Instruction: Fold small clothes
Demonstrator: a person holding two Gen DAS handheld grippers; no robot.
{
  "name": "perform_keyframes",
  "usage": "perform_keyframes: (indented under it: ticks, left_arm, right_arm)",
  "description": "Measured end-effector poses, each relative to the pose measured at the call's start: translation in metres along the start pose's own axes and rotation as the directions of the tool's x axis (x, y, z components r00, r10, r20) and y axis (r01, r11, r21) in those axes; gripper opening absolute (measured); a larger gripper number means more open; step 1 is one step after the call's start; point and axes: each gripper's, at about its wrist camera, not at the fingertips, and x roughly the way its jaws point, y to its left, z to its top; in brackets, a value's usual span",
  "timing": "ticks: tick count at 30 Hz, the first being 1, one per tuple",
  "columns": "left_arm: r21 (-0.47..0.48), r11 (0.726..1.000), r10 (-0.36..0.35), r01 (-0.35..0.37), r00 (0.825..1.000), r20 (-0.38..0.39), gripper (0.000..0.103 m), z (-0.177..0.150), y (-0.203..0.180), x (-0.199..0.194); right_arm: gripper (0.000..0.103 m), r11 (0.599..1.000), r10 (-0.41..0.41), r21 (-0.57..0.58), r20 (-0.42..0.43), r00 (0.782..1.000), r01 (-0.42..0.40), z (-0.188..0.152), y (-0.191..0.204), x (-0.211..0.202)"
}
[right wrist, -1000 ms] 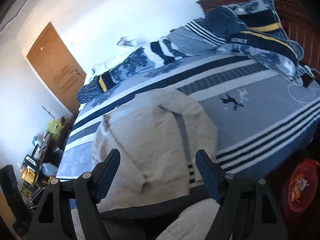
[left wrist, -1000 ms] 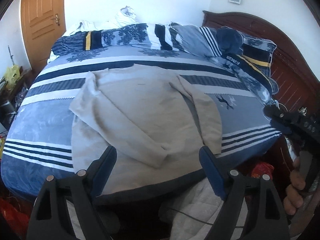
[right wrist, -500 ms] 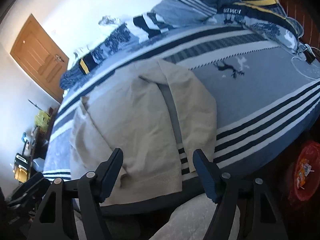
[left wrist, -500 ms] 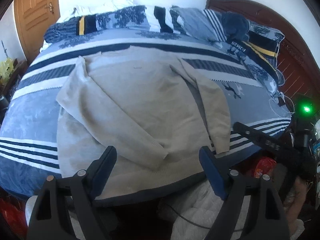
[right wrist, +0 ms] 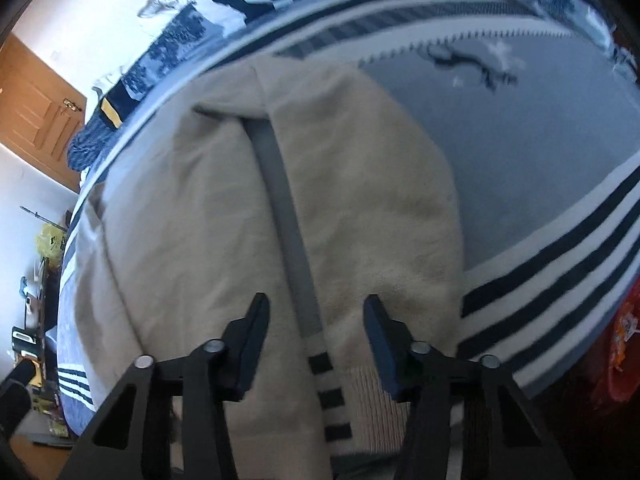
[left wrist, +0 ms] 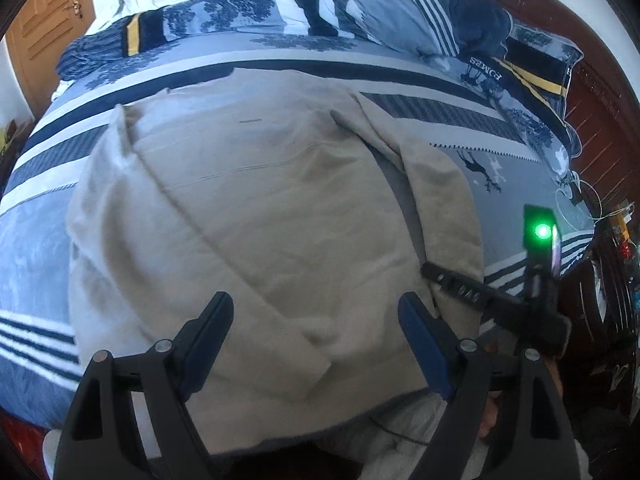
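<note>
One beige sweater (left wrist: 256,208) lies spread flat on the bed (left wrist: 36,240), its hem at the bed's near edge and its neckline toward the pillows (left wrist: 280,16) piled along the head end. One sleeve (left wrist: 240,280) is folded diagonally across the body, its cuff near the hem; the other sleeve (right wrist: 372,184) runs down the side nearer the dark wooden headboard (left wrist: 592,92), with a strip of grey bedcover showing between it and the body.

Above the hem, the left gripper (left wrist: 316,332) hangs with its fingers (left wrist: 208,332) wide apart and nothing between them. The right gripper (right wrist: 316,320) is low over the outer sleeve's lower end; its fingers (right wrist: 380,336) are closing, with the sleeve edge and the grey strip in the gap below them, and they do not press on the cloth. From the left wrist view the right gripper shows at the bed's headboard-side edge, a green light lit on it.
</note>
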Motion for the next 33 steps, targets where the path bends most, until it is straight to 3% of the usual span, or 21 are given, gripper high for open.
perform_keyframes:
  ticks: [2, 4, 5, 6, 8, 11, 12, 14, 18, 20, 23, 25, 27, 28, 31, 32, 33]
  left_arm:
    - [0.011, 1.0, -0.006, 0.006, 1.0, -0.011, 0.083, 0.008, -0.007, 0.014]
    - [0.021, 1.0, -0.01, 0.01, 1.0, -0.016, 0.083, 0.015, -0.015, 0.023]
    - [0.024, 1.0, -0.016, 0.017, 1.0, -0.016, 0.083, 0.018, -0.018, 0.027]
    - [0.03, 0.999, -0.029, 0.03, 0.999, -0.023, 0.083, 0.022, -0.024, 0.033]
    - [0.035, 0.997, -0.062, 0.064, 0.997, -0.046, 0.083, 0.029, -0.034, 0.043]
    - [0.048, 0.987, -0.147, 0.152, 0.985, -0.087, 0.083, 0.04, -0.05, 0.063]
    - [0.045, 0.975, -0.209, 0.216, 0.97, -0.123, 0.083, 0.046, -0.055, 0.075]
    - [-0.008, 0.962, -0.272, 0.275, 0.947, -0.171, 0.083, 0.054, -0.059, 0.095]
    - [-0.066, 0.937, -0.35, 0.343, 0.916, -0.198, 0.083, 0.075, -0.082, 0.124]
    - [-0.061, 0.939, -0.344, 0.339, 0.915, -0.211, 0.083, 0.081, -0.095, 0.135]
    - [-0.023, 0.959, -0.278, 0.282, 0.923, -0.265, 0.082, 0.088, -0.118, 0.167]
    - [-0.003, 0.959, -0.27, 0.283, 0.914, -0.304, 0.057, 0.089, -0.127, 0.185]
    - [-0.009, 0.961, -0.261, 0.275, 0.901, -0.346, 0.002, 0.088, -0.13, 0.2]
    - [-0.029, 0.958, -0.275, 0.284, 0.891, -0.36, 0.003, 0.087, -0.131, 0.203]
    - [-0.06, 0.955, -0.294, 0.291, 0.897, -0.329, 0.003, 0.087, -0.131, 0.193]
    - [-0.061, 0.952, -0.304, 0.3, 0.9, -0.313, 0.003, 0.089, -0.132, 0.185]
    - [-0.057, 0.951, -0.308, 0.305, 0.901, -0.305, 0.003, 0.09, -0.133, 0.181]
  right_arm:
    - [0.049, 0.999, -0.021, -0.028, -0.002, 1.0, 0.021, 0.001, 0.0, 0.01]
    - [0.042, 0.997, -0.063, -0.053, 0.012, 0.998, 0.064, 0.002, 0.004, 0.011]
    - [0.022, 0.99, -0.121, -0.066, 0.021, 0.992, 0.122, 0.001, 0.006, 0.011]
    - [0.01, 0.986, -0.154, -0.063, 0.025, 0.988, 0.155, -0.001, 0.005, 0.011]
    - [0.005, 0.992, -0.121, -0.018, 0.028, 0.992, 0.121, -0.002, -0.003, 0.005]
    - [0.002, 0.996, 0.005, 0.09, 0.074, 0.997, -0.012, -0.003, -0.028, -0.012]
    - [0.002, 0.992, 0.033, 0.118, 0.103, 0.994, -0.045, -0.003, -0.036, -0.02]
    - [0.002, 0.974, 0.109, 0.179, 0.172, 0.979, -0.14, -0.006, -0.055, -0.036]
    - [0.002, 0.956, 0.155, 0.217, 0.187, 0.97, -0.195, -0.009, -0.068, -0.042]
    - [0.003, 0.962, 0.148, 0.2, 0.183, 0.972, -0.184, -0.011, -0.066, -0.043]
    - [0.003, 0.968, 0.15, 0.175, 0.175, 0.973, -0.181, -0.013, -0.065, -0.044]
    - [0.003, 0.972, 0.149, 0.156, 0.17, 0.974, -0.176, -0.012, -0.06, -0.044]
    - [0.003, 0.978, 0.134, 0.138, 0.153, 0.979, -0.155, -0.013, -0.056, -0.039]
    - [0.003, 0.98, 0.129, 0.132, 0.143, 0.981, -0.148, -0.011, -0.055, -0.035]
    - [0.005, 0.984, 0.125, 0.111, 0.112, 0.986, -0.137, -0.011, -0.05, -0.029]
    - [0.014, 0.984, 0.138, 0.102, 0.106, 0.985, -0.149, -0.012, -0.048, -0.028]
    - [0.037, 0.985, 0.137, 0.094, 0.106, 0.985, -0.147, -0.012, -0.047, -0.028]
